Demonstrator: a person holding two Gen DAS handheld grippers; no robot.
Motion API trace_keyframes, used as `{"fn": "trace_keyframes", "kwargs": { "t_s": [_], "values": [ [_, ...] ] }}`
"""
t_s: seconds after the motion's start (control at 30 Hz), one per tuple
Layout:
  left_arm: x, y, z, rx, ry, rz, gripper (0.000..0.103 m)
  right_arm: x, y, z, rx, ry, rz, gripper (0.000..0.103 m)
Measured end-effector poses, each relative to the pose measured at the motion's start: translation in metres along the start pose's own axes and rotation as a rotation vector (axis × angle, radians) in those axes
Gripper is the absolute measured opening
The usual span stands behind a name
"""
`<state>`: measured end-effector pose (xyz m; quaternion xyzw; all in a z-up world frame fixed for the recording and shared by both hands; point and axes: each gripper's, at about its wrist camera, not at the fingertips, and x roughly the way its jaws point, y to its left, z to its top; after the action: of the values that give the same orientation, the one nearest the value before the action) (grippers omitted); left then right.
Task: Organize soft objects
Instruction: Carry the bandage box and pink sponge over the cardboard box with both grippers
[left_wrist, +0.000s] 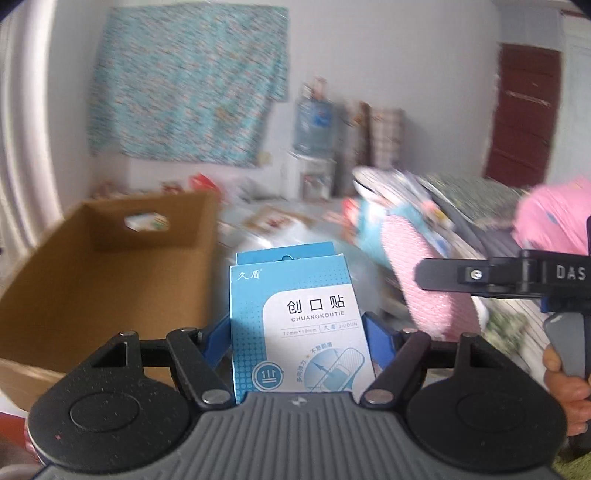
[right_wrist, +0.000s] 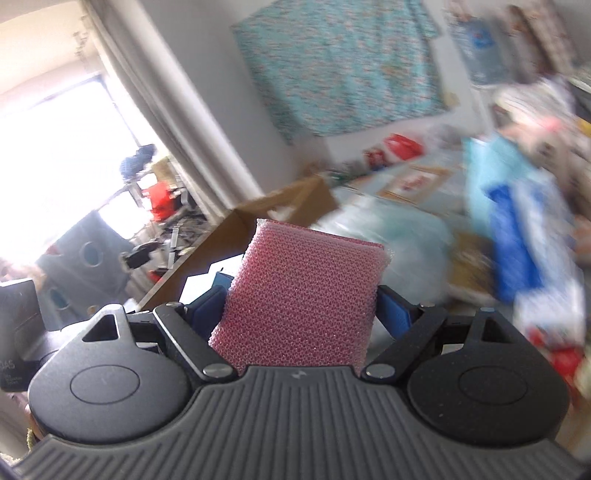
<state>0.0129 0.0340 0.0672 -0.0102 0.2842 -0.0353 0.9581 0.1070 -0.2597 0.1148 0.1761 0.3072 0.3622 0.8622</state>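
While both views smear with blur, this is what I can read off my two feeds.

Left tongs (left_wrist: 299, 332): clamped on a blue-and-white bandage box (left_wrist: 297, 317); the blue pads press its two side edges and the box stands upright between them, printed face toward my camera.

Right tongs (right_wrist: 301, 306): clamped on a pink mesh sponge (right_wrist: 299, 291); its sides sit against the blue pads, and it stands up out of the jaws with its top edge tilted slightly.

Right tongs from the left camera: I see them side-on at the right edge (left_wrist: 439, 275), with the pink sponge (left_wrist: 424, 280) hanging below the black finger and a hand (left_wrist: 565, 384) on the grip.

Cardboard box (left_wrist: 110, 266): open, brown, to the left of the bandage box and behind it; a handle cut-out shows in its far wall. From the right camera the same box (right_wrist: 258, 225) lies beyond the sponge.

Clear plastic bag (right_wrist: 399, 240): crumpled, lying just right of the cardboard box.

Clutter at right: blurred fabrics and packets, among them something pink (left_wrist: 554, 218); I cannot tell them apart.

Backdrop: a teal patterned cloth (left_wrist: 188, 81) hangs on the wall.
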Motion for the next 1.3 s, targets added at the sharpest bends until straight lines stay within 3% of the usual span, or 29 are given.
{"fn": "trace_keyframes", "kwargs": {
  "t_s": [0.2,0.33,0.5,0.67,0.93,1.3],
  "values": [
    [0.003,0.072,0.045,-0.015,-0.006,0.171,0.076,0.072,0.037,0.051,-0.042,0.083,0.140,0.087],
    [0.033,0.123,0.077,-0.036,0.063,0.242,0.076,0.136,0.058,0.087,-0.021,0.172,0.194,0.087],
    [0.089,0.173,0.108,-0.027,0.164,0.337,0.076,0.233,0.086,0.129,-0.056,0.289,0.131,0.087],
    [0.148,0.212,0.119,-0.033,0.285,0.375,0.076,0.314,0.100,0.147,-0.099,0.373,0.032,0.087],
    [0.225,0.235,0.125,0.034,0.425,0.410,0.076,0.370,0.080,0.158,-0.093,0.417,0.022,0.087],
    [0.287,0.265,0.120,0.048,0.484,0.502,0.081,0.400,0.052,0.155,-0.071,0.453,0.076,0.087]
  ]
}}
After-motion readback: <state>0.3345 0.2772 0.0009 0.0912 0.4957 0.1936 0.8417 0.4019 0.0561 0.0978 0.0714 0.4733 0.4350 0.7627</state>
